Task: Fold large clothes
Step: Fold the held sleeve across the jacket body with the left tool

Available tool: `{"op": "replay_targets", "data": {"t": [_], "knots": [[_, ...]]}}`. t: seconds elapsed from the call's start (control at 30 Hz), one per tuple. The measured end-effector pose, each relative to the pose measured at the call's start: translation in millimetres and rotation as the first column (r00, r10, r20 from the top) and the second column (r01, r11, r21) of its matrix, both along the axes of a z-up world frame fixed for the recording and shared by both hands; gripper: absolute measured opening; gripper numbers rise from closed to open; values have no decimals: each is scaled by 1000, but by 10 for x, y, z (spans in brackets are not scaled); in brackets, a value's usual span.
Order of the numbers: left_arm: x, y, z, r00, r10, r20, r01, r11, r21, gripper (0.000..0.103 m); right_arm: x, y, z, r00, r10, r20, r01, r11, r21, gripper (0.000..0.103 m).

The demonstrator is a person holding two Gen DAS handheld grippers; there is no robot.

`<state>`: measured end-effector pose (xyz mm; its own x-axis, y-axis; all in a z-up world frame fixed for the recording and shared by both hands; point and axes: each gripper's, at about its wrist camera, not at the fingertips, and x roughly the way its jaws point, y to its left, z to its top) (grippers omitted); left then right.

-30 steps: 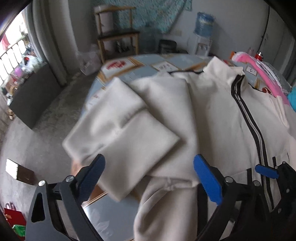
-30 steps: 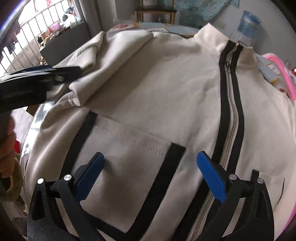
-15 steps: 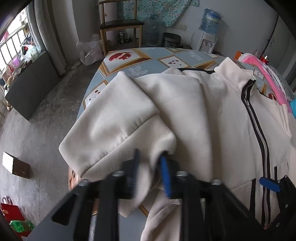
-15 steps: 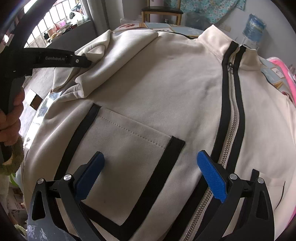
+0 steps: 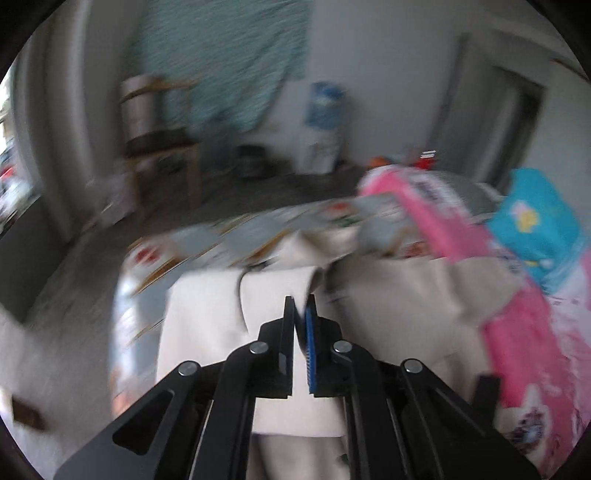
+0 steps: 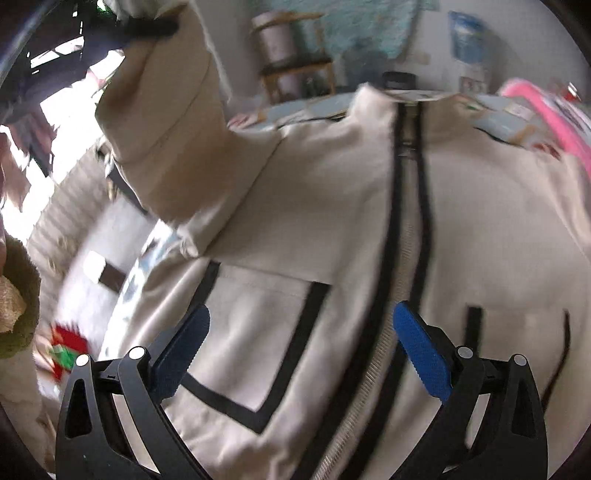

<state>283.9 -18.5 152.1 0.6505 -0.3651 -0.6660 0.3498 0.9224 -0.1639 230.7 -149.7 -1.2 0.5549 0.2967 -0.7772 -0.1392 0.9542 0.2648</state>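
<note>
A cream zip jacket with black trim lies front-up on the table. My left gripper is shut on its sleeve, and cream cloth hangs below the pinched pads. In the right wrist view that sleeve stands raised at the upper left, with the left gripper dark and blurred at its top end. My right gripper is open and hovers over the jacket's front, its fingers on either side of the black-edged pocket, left of the zipper.
A pink cloth pile and a blue packet lie along the table's right side. The patterned tablecloth shows beyond the collar. A wooden shelf and water dispenser stand by the far wall. A person's green cuff is at the left.
My left gripper closed on the folded sleeve end and carried it up off the table. The sleeve now hangs raised. The right gripper stayed open over the pocket and shifted a little.
</note>
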Motion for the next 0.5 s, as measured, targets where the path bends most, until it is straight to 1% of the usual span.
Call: {"op": "replay_targets", "data": {"t": [0.07,0.13,0.17,0.23,0.3,0.37,0.43,0.47,0.5], "knots": [[-13,-392,96,996,-84,38,85,996,-10,5,-117,-200,55,998,-65,6,65,998,20,96],[22,-727,45,990,-139,27,139,990,-8,6,-201,-342,51,994,-106,7,106,994,23,96],[56,-851,-19,988,-155,12,155,988,-4,8,-237,-399,56,992,-122,5,122,992,21,96],[146,-1123,-221,984,-175,-33,176,984,38,10,-300,-496,22,986,-164,-9,164,986,21,96],[210,-1302,-478,983,-163,-89,172,978,114,23,-374,-617,-53,981,-190,-30,191,981,39,96],[172,-1280,-582,982,-152,-116,166,978,125,27,-431,-686,-88,979,-198,-44,200,979,44,96],[74,-1125,-616,982,-136,-134,150,984,99,33,-453,-751,-105,978,-204,-50,206,977,47,96],[38,-1085,-614,983,-126,-132,139,986,97,38,-457,-787,-108,977,-206,-52,209,976,59,96],[-9,-1002,-608,986,-108,-126,121,988,101,41,-456,-814,-103,977,-207,-53,211,975,74,96]]}}
